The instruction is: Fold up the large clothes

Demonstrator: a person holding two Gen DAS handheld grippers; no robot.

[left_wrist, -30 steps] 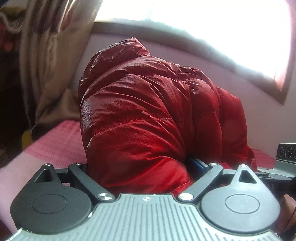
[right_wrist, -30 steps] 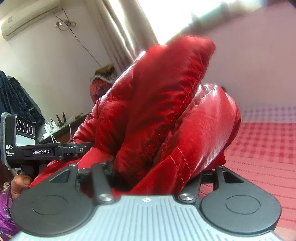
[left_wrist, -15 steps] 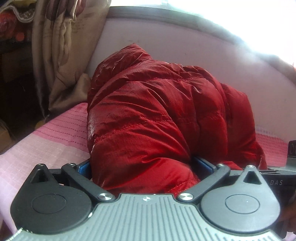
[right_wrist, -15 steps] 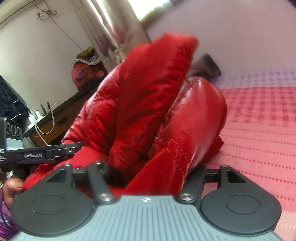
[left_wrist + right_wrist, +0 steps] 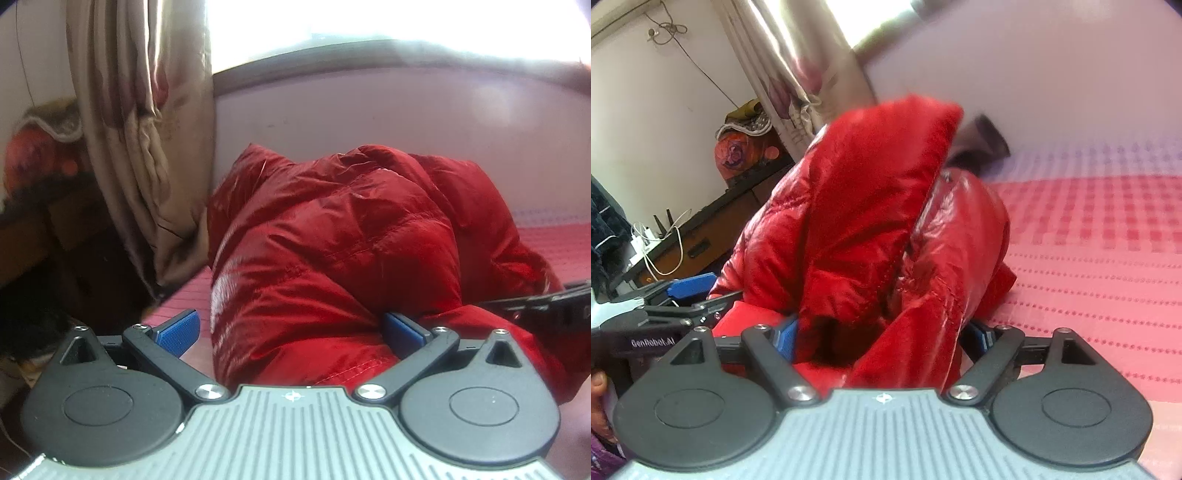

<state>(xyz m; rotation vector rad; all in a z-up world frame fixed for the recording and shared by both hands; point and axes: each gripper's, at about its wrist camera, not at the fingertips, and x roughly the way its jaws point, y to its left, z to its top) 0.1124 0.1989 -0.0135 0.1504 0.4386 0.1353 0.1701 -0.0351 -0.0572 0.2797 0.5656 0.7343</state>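
Observation:
A bulky red puffer jacket (image 5: 332,240) lies heaped on the pink checked bed (image 5: 554,243), its near hem between the jaws of my left gripper (image 5: 290,326). That gripper is open. Its left blue pad (image 5: 177,328) stands clear of the cloth and its right pad touches it. In the right wrist view a thick fold of the jacket (image 5: 868,206) stands up between the jaws of my right gripper (image 5: 884,336). Those jaws are opening, with the right pad a little off the cloth. The left gripper's blue finger (image 5: 690,288) shows at the left.
A beige curtain (image 5: 140,129) hangs at the bed's left corner under a bright window. A pale wall (image 5: 369,110) backs the bed. Left of the bed stands a dark desk (image 5: 713,221) with cables and a red bundle. The bed sheet (image 5: 1089,258) stretches away to the right.
Both grippers' jaws have spread wider around the jacket, and the left one's left pad has come clear. The jacket heap has sunk lower onto the bed as both hands came down.

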